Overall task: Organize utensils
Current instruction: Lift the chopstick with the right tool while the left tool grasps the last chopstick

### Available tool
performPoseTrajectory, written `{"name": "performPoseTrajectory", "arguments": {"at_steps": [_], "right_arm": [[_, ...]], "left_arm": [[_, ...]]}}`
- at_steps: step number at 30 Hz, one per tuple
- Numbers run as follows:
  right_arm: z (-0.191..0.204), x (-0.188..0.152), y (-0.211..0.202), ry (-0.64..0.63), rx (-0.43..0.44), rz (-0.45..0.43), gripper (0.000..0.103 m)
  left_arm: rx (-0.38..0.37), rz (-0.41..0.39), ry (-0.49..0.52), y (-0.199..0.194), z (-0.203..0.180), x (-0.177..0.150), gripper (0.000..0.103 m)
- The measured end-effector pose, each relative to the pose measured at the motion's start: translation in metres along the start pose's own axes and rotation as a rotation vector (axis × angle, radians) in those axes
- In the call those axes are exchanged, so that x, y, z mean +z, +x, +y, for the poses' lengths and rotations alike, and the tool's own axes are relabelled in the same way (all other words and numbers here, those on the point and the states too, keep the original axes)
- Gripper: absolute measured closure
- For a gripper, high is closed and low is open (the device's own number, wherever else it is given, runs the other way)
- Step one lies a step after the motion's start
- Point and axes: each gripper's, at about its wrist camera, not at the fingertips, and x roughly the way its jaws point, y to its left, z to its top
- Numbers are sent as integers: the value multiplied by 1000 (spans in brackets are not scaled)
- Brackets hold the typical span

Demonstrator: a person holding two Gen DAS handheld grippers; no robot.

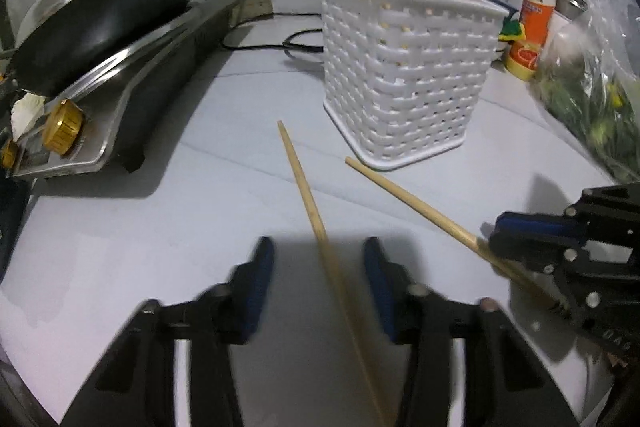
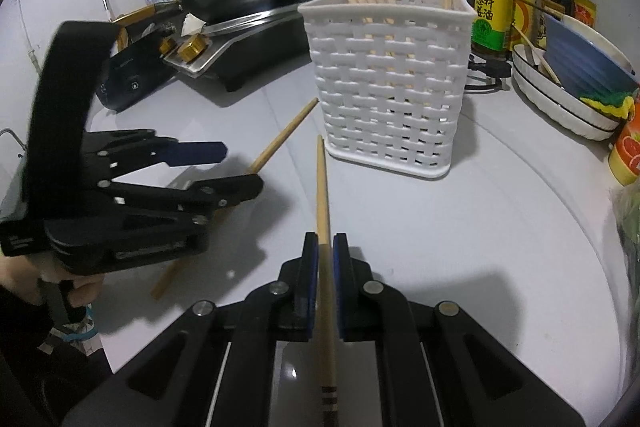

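across the pale countertop [image 1: 120, 247], a white basket [image 1: 404, 75] holding chopsticks stands upper centre, stove [image 1: 132, 99] at left. the left gripper [image 1: 318, 283] straddles a chopstick [image 1: 304, 187], pads apart; the right gripper [image 2: 325, 247] pinches another chopstick [image 2: 322, 187].

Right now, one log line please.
right gripper: shut on chopstick | left gripper: open, around second chopstick | basket: upright

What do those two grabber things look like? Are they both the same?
Yes, they look like twins. The left gripper and right gripper are black, built from flat linked bars joined with round silver pins. Each finger ends in a dark blue pad. The left one has a chunky black body with a handle, held by a hand in a dark sleeve.
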Motion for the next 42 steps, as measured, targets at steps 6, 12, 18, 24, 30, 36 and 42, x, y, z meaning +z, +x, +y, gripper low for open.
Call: {"name": "performPoseTrajectory", "arguments": {"at_steps": [6, 12, 18, 24, 30, 36, 42], "right_arm": [[-3, 2, 0, 16, 1, 2, 96], [8, 5, 8, -7, -5, 30, 77], [20, 3, 15, -43, -53, 50, 72], [27, 3, 19, -69, -86, 64, 93], [34, 3, 21, -83, -54, 75, 97], [41, 9, 10, -77, -10, 41, 97], [47, 22, -9, -66, 37, -21, 97]], "left_arm": [[-40, -11, 30, -1, 1, -2, 87], [-81, -8, 66, -1, 0, -2, 91], [-119, -7, 66, -4, 5, -6, 96], [-152, -17, 0, -9, 21, -14, 98], [-164, -56, -69, -25, 38, -24, 98], [-173, -102, -128, -45, 52, -30, 98], [-181, -156, -171, -69, 63, -34, 98]]}}
